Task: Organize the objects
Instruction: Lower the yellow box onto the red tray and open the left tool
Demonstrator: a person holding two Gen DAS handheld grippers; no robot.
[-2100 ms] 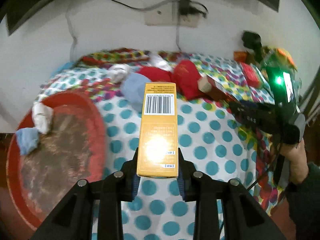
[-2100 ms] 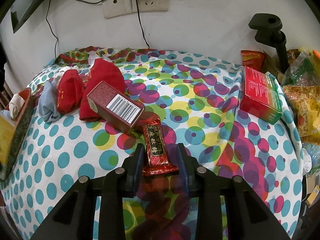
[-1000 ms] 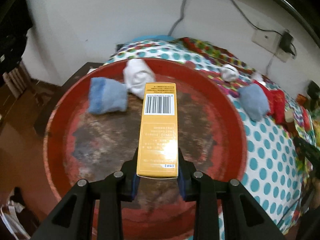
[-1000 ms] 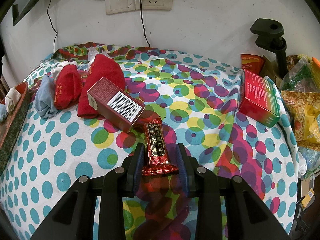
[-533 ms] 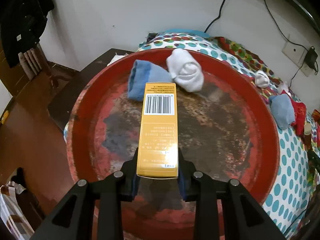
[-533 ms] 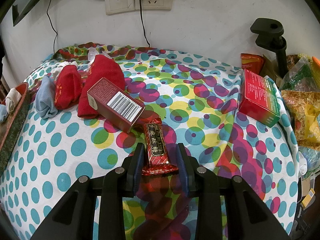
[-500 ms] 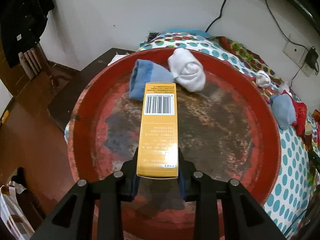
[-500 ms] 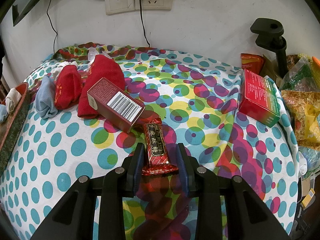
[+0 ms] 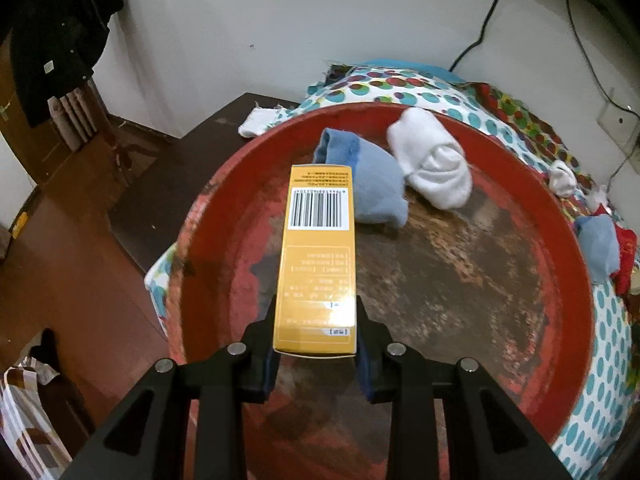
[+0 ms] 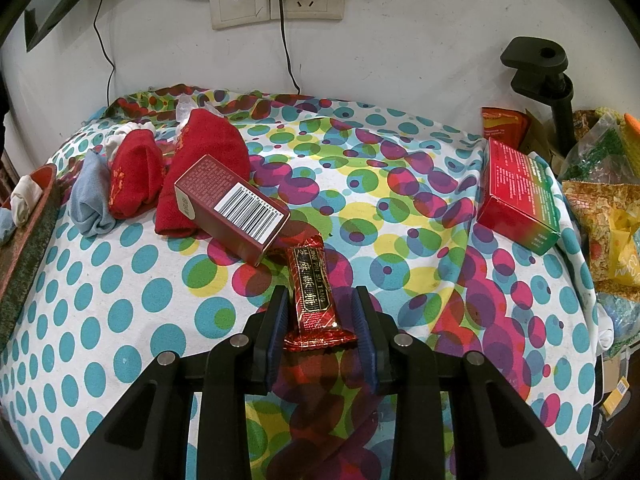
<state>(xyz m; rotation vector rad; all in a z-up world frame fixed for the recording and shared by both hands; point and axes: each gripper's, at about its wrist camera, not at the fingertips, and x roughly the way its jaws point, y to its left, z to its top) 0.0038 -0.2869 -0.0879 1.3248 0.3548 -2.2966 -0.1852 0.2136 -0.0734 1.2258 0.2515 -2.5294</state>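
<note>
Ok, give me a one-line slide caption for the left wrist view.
Left hand-held gripper holds a yellow box over a worn red tray containing a blue sock and white sock.

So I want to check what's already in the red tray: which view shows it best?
Left wrist view: the red tray fills the frame, holding a blue sock and a white sock. The right wrist view catches only its edge, far left.

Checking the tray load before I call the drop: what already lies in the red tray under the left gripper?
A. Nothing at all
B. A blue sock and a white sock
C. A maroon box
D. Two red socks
B: in the left wrist view a rolled blue sock and a white sock lie side by side at the far side of the red tray, beyond the held yellow box.
</note>
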